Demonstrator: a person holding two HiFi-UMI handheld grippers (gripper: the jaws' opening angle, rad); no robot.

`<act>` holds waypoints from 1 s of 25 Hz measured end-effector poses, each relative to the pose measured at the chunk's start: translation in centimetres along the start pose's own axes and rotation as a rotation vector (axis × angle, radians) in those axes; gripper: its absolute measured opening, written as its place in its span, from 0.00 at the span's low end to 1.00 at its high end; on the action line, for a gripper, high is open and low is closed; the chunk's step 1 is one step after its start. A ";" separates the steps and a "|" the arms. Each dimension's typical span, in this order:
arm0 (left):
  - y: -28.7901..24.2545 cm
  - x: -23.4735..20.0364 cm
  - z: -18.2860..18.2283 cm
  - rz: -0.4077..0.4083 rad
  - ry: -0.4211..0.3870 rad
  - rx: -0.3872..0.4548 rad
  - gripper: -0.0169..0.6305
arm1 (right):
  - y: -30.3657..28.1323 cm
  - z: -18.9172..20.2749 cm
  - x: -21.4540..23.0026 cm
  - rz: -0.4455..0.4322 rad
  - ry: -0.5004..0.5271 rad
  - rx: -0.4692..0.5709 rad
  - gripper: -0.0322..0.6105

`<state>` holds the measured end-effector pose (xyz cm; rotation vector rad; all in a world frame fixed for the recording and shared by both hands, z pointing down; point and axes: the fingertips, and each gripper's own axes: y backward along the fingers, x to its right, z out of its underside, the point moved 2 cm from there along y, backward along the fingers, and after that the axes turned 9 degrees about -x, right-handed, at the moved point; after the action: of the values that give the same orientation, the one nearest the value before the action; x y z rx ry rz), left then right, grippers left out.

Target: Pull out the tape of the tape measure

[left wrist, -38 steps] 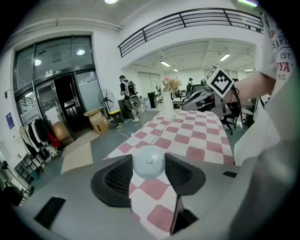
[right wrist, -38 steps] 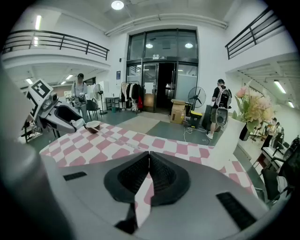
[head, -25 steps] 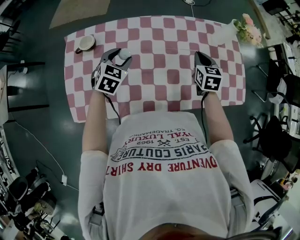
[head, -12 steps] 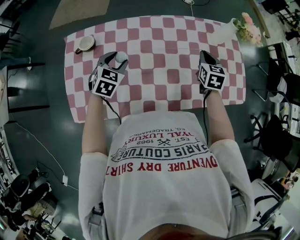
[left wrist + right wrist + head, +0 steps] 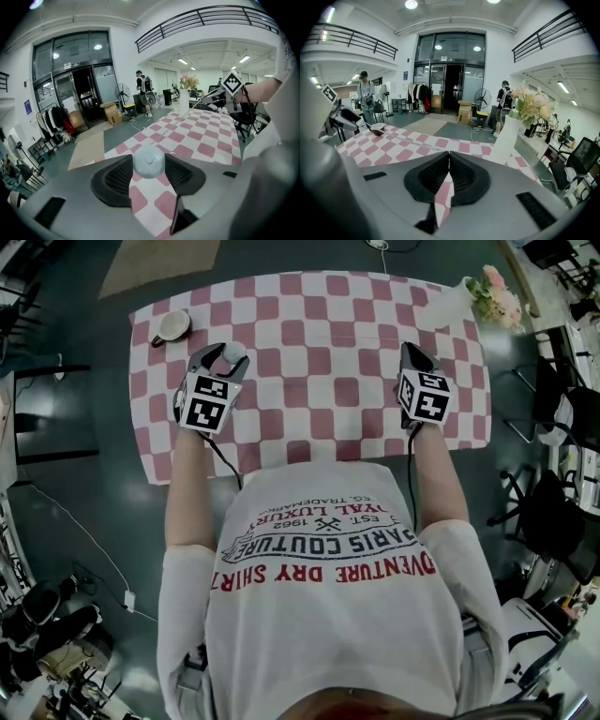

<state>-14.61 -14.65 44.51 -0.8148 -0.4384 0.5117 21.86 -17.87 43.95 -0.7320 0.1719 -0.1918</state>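
Left gripper view: left tongs pinch round pale-grey plastic tape measure, right tongs pressed together; its smooth rim could slip free under pulling.

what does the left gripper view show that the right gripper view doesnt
Only the left gripper view: the round white tape measure clamped in the left gripper. Only the right gripper view: the right gripper with its jaws shut together, and a bowl on the table. Both: the pink-and-white checked tablecloth and the white vase of flowers.
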 end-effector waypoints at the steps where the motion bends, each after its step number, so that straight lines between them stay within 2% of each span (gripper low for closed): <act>1: -0.1 0.1 0.0 0.004 -0.001 0.001 0.38 | 0.0 0.1 0.1 -0.001 -0.006 -0.003 0.10; 6: -0.3 0.6 0.8 0.015 -0.013 -0.016 0.38 | -0.4 0.9 0.6 0.011 -0.039 -0.027 0.10; 10: -0.3 -0.3 2.3 -0.019 0.011 -0.059 0.38 | -0.5 1.9 2.2 0.058 -0.054 -0.047 0.10; 16: -0.5 -0.4 3.3 -0.006 0.059 -0.059 0.38 | -0.9 2.8 0.8 -0.014 -0.052 -0.059 0.10; 25: -1.1 0.7 2.7 0.013 0.032 -0.050 0.38 | -1.7 2.7 -1.7 -0.089 -0.073 -0.056 0.10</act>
<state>-15.29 -13.35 47.10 -0.8732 -0.4174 0.5007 20.64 -16.97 47.19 -0.8014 0.0757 -0.2457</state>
